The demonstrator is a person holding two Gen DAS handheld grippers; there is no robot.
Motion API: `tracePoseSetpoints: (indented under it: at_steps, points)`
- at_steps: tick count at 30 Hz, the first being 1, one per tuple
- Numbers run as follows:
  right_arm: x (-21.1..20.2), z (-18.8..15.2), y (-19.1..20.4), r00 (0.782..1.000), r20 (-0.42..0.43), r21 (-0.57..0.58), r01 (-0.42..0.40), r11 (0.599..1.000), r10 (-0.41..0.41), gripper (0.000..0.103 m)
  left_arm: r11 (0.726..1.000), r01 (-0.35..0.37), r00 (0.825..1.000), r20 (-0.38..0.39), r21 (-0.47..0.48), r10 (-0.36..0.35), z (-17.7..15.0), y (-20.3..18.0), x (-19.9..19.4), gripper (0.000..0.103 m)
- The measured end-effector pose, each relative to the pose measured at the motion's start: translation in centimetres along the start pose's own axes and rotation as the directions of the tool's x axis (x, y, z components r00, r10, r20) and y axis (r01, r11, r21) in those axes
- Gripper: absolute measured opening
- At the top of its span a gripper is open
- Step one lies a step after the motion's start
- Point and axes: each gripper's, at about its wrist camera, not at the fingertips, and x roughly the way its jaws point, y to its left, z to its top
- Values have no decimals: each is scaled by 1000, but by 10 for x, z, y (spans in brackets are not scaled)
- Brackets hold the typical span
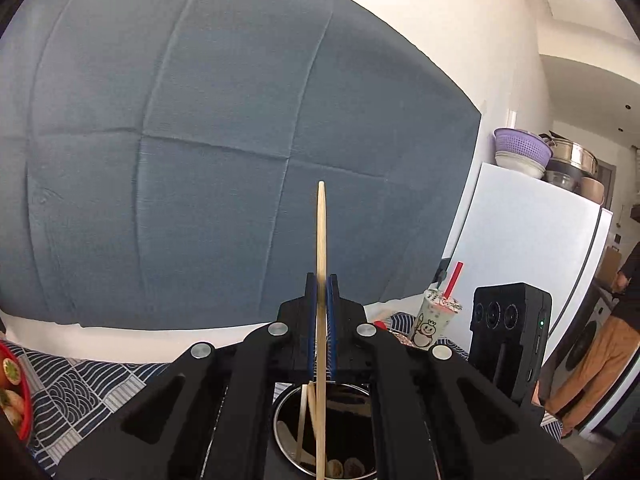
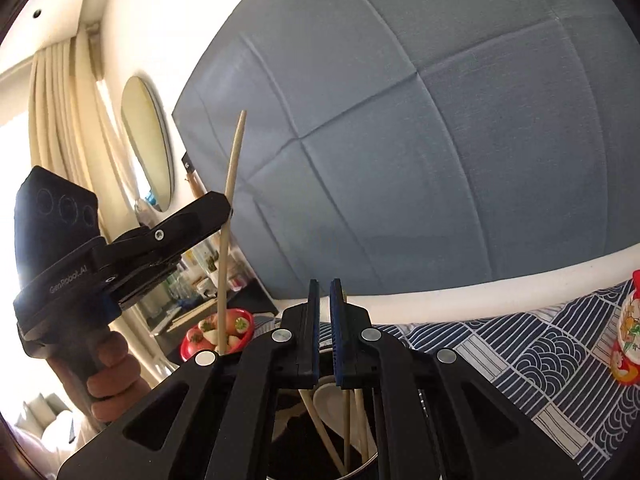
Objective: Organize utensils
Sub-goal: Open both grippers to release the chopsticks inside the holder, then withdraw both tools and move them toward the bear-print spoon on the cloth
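chopstick pinched upright, left fingers (over holder)

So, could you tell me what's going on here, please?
A person is sorting utensils with two handheld grippers. The left gripper is shut on a chopstick, held upright over a metal holder that already holds other chopsticks. The right gripper is shut and empty, above the same holder.

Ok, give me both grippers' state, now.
Left gripper: closed on a wooden chopstick, upright over the metal holder.
Right gripper: closed, holding nothing.
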Motion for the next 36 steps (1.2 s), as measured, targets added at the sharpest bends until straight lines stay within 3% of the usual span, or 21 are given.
tracePoseSetpoints:
  at_steps: [7, 10, 14, 23, 27, 30, 31, 34, 36]
  points:
    - [-5, -4, 3, 1000, -9, -29, 27, 999, -27, 5, 999, -7, 1000, 18, -41, 7, -17, 5, 9, 5]
    - [-7, -5, 3, 999, -12, -25, 30, 999, -30, 6, 995, 30, 999, 44, -92, -26, -9, 12, 7, 5]
    - [-11, -7, 5, 999, -15, -32, 30, 999, -31, 8, 996, 25, 996, 87, -85, -18, -2, 11, 3, 5]
    - [-20, -9, 11, 998, -16, -53, 61, 997, -62, 9, 999, -8, 998, 58, -42, 10, -33, 7, -8, 6]
    - [-26, -6, 13, 996, -16, -52, 86, 995, -87, 9, 999, -33, 996, 78, -25, 35, -31, 12, -33, 53]
    - [-33, -6, 16, 994, -12, -51, 108, 993, -109, 18, 996, -84, 992, 91, 7, 83, -32, 15, -52, 67]
    - [-37, -6, 17, 993, -8, -50, 114, 992, -114, 29, 995, -102, 991, 84, 20, 100, -33, 16, -57, 76]
    - [-43, -7, 22, 991, 0, -59, 136, 989, -136, 54, 993, -112, 991, 75, 40, 109, -37, 19, -71, 86]
    - [-47, -8, 26, 989, -1, -67, 147, 987, -147, 60, 991, -127, 990, 67, 47, 124, -41, 21, -79, 92]
